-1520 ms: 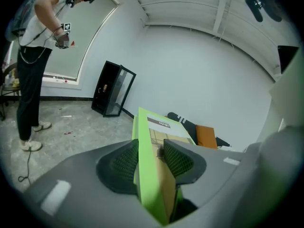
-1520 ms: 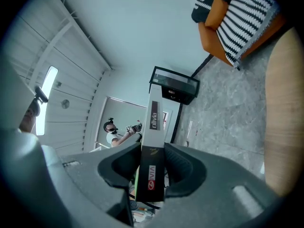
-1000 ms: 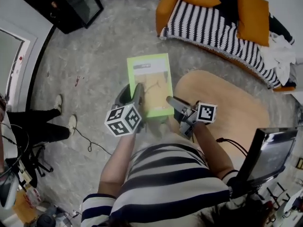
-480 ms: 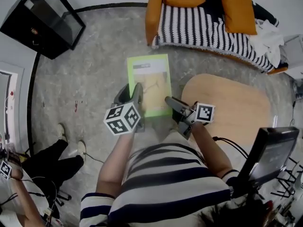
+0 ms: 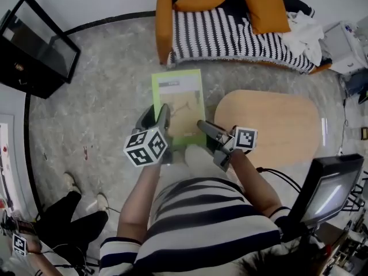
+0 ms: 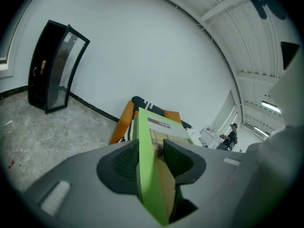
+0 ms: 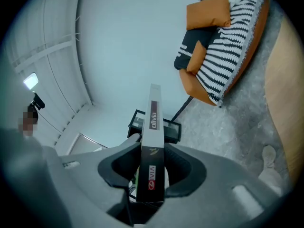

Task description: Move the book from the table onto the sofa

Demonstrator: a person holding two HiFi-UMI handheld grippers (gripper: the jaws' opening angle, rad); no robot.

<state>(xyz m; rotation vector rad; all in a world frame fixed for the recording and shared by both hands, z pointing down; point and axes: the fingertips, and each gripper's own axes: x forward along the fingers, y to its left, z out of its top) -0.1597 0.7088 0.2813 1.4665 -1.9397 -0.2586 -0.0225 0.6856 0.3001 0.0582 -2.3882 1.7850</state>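
Observation:
A green book (image 5: pixel 179 105) hangs flat in the air over the grey floor, held from both sides. My left gripper (image 5: pixel 163 115) is shut on its left edge, and in the left gripper view the green cover (image 6: pixel 147 160) sits pinched between the dark pads. My right gripper (image 5: pixel 202 125) is shut on the near right corner; the right gripper view shows the book's spine (image 7: pixel 153 146) clamped between the jaws. The orange sofa (image 5: pixel 230 25) with a striped black-and-white cover and orange cushions stands beyond the book, at the top of the head view.
An oval wooden table (image 5: pixel 270 125) lies to the right of the book. A black glass cabinet (image 5: pixel 34 50) stands at the far left. A monitor (image 5: pixel 330 188) is at the right edge. Another person's legs (image 5: pixel 75 223) show at the lower left.
The book and both grippers have kept their grip while the view swung: the sofa now lies straight ahead of the book and nearer, and the cabinet has slid to the left edge.

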